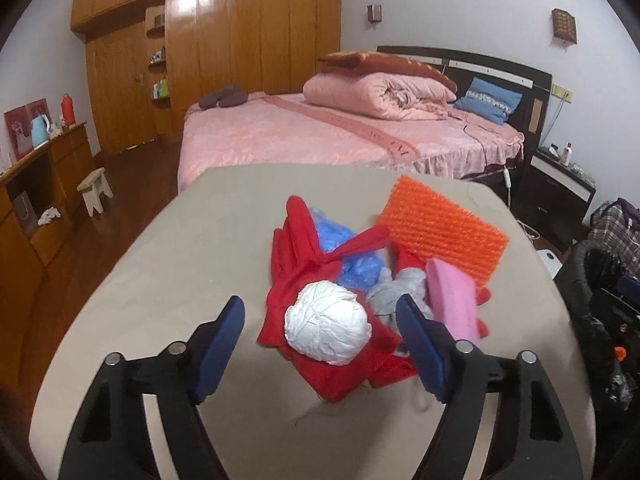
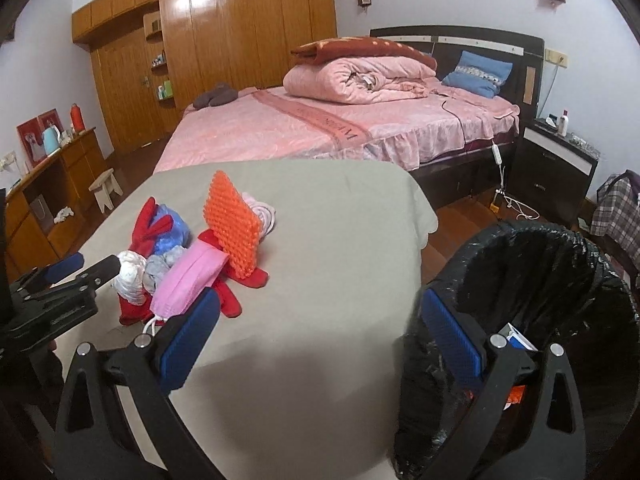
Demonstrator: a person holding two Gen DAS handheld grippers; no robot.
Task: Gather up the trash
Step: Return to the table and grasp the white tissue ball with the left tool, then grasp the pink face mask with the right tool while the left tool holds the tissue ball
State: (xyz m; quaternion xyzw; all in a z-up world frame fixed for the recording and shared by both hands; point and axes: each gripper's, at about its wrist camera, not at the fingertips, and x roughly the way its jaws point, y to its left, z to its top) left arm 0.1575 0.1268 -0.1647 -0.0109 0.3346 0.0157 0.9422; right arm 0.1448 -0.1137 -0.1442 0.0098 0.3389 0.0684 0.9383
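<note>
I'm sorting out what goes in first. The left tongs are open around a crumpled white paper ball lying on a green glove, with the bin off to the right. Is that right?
Not quite: the glove is red, not green, as the left wrist view shows. The rest holds: the left tongs are open around the white paper ball, and the black-lined bin stands off to the right.

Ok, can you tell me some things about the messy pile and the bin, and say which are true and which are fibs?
1. A white crumpled ball lies on the red gloves. True.
2. The orange spiky mat lies flat. False: it stands propped on its edge.
3. The bin has a black bag in it. True.
4. The left gripper squeezes the ball. False: its pads stand apart on either side.
5. The right gripper holds the pink mask. False: nothing sits between its fingers.
</note>
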